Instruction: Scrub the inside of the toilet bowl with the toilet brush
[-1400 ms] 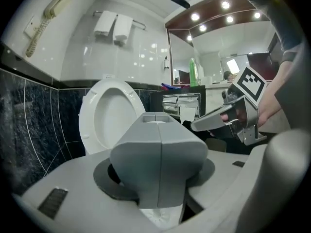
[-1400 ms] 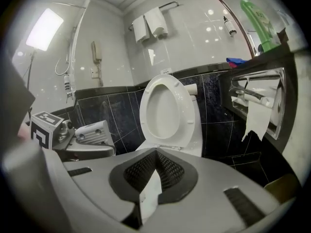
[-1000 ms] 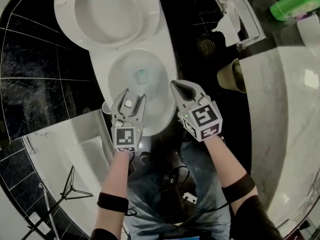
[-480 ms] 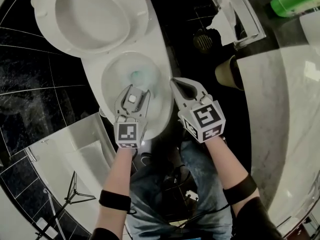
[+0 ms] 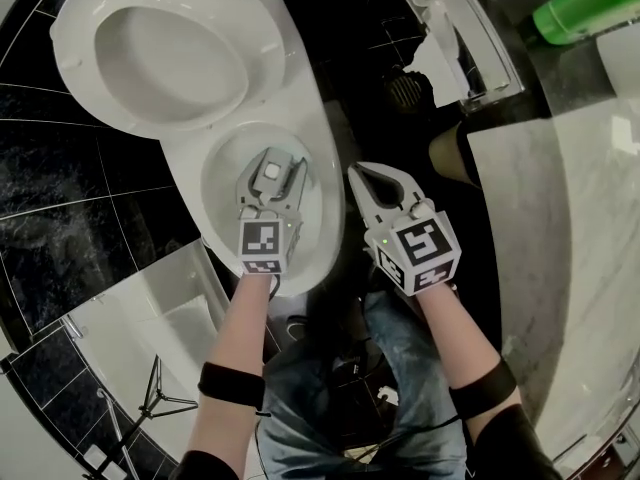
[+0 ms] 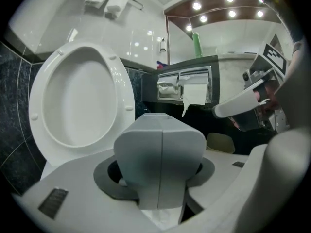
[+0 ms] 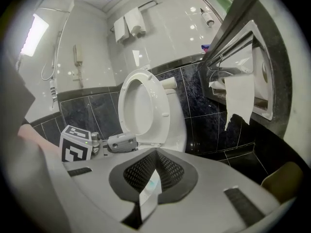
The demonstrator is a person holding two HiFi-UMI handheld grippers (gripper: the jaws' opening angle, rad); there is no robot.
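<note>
Head view looks steeply down on the white ceramic bowl point(image 5: 222, 183), an oval basin with a smooth glossy rim, set against black tiles. The left gripper point(image 5: 273, 173) hangs right over its opening, its jaws clamped on the brush handle point(image 6: 160, 159), a matte grey rounded block with a seam down its middle; the brush's head is hidden below it. The seat point(image 5: 165, 58) stands raised behind the bowl, a broad white oval. Just beside the bowl's right rim the right gripper point(image 5: 366, 176) hovers with its jaws together and nothing between them, their dark mesh-textured pads meeting at a point. Each gripper carries a cube with square black-and-white markers, and bare forearms with black wristbands lead back to blue jeans point(image 5: 330, 398). The floor point(image 5: 90, 198) is polished black stone tile with thin pale grout lines and a speckled sheen; a round metal drain point(image 5: 405, 88) sits in it to the right of the toilet. Further right a recessed holder point(image 5: 470, 38) shows a torn sheet of white paper point(image 7: 240, 91) hanging down, with a tan round container point(image 5: 445, 153) below it. A pale marble counter point(image 5: 560, 228) fills the right side and bears a green bottle point(image 5: 585, 8). The walls are glossy white above a black tiled band, with rolled towels point(image 7: 133, 23) on a rail. At lower left stands a thin black tripod point(image 5: 150, 398).
</note>
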